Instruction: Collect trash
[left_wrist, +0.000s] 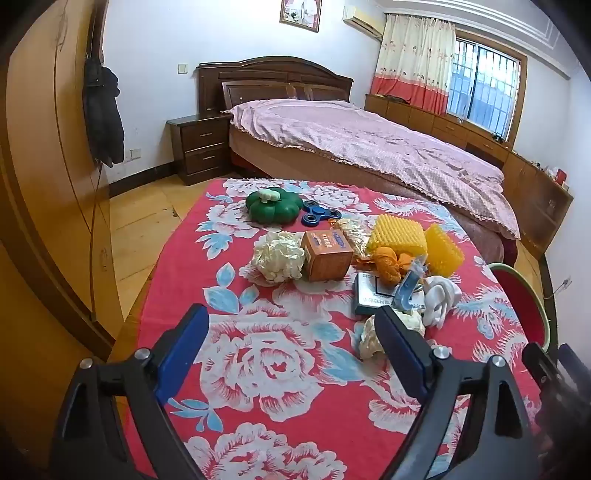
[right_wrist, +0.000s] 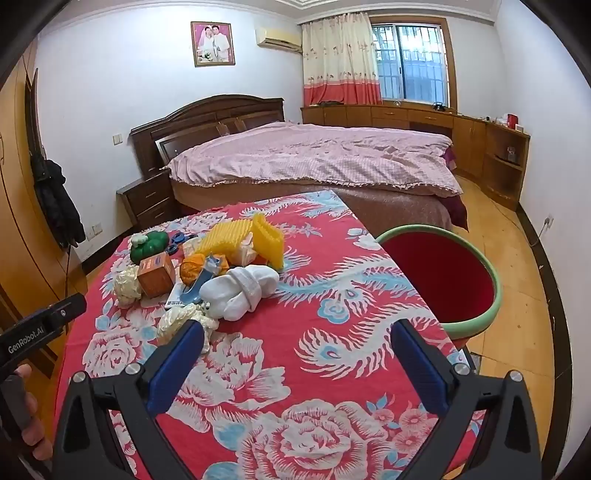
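Note:
A pile sits on the red floral tablecloth (left_wrist: 258, 369). In it are two crumpled cream paper balls (left_wrist: 279, 260) (left_wrist: 369, 338), a crumpled orange wrapper (left_wrist: 388, 266) and a gold foil wrapper (left_wrist: 354, 232). My left gripper (left_wrist: 290, 317) hovers open over bare cloth, its right finger just in front of the nearer paper ball. My right gripper (right_wrist: 297, 328) is open too, with nothing between its fingers. The nearer paper ball (right_wrist: 184, 321) lies by its left fingertip. A red bin with a green rim (right_wrist: 443, 273) stands beside the table's right edge.
Also in the pile are an orange box (left_wrist: 327, 254), a green pumpkin toy (left_wrist: 269, 205), a blue spinner (left_wrist: 319, 216), yellow spiky blocks (left_wrist: 397, 236), a white sock bundle (right_wrist: 243, 291) and a blue clip (right_wrist: 199, 286). A bed (right_wrist: 314, 155) stands behind the table.

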